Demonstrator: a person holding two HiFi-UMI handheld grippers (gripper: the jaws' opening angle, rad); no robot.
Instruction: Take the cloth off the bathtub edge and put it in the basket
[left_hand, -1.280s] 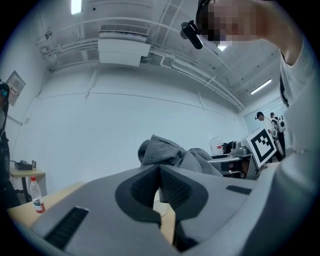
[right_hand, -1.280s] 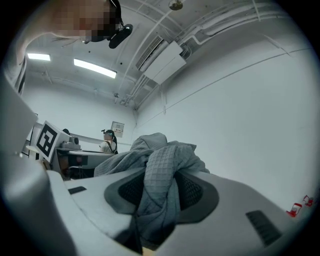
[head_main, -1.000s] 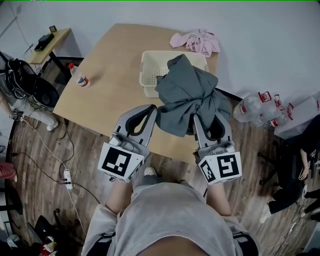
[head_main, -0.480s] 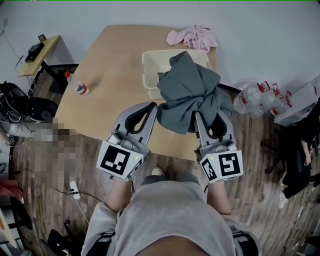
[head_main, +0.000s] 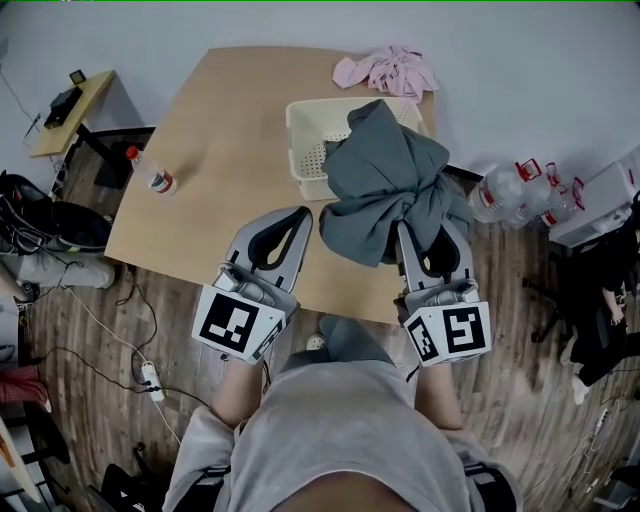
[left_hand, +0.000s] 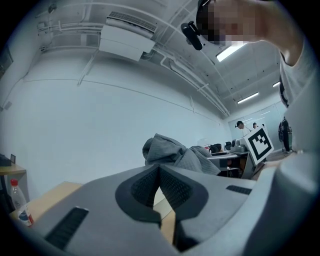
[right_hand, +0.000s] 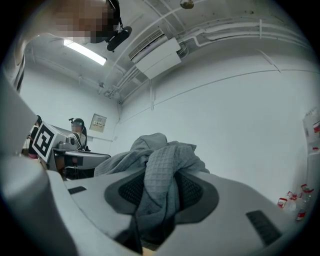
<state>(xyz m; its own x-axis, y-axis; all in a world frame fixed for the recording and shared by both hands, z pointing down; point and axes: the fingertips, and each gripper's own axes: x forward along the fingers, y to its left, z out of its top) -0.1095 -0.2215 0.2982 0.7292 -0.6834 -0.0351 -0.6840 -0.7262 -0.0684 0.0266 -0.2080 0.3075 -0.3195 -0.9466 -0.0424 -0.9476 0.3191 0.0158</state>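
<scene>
Jaws of the right gripper clamp the gray cloth, which hangs over the basket's four-o'clock corner. The left gripper is closed and empty. Carrying step; next, reach toward twelve o'clock, then release.

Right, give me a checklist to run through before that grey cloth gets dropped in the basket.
1. Right gripper holding the grey cloth: ok, cloth bunched between its jaws.
2. Left gripper free: ok, jaws together on nothing, beside the cloth.
3. Cloth over the basket: not ok, only its far part is above the basket; the rest hangs over the table.
4. Room in the basket: cannot tell, the cloth hides much of it.
5. Pink cloth and bottle out of the way: ok, pink cloth beyond the basket, bottle far left.
</scene>
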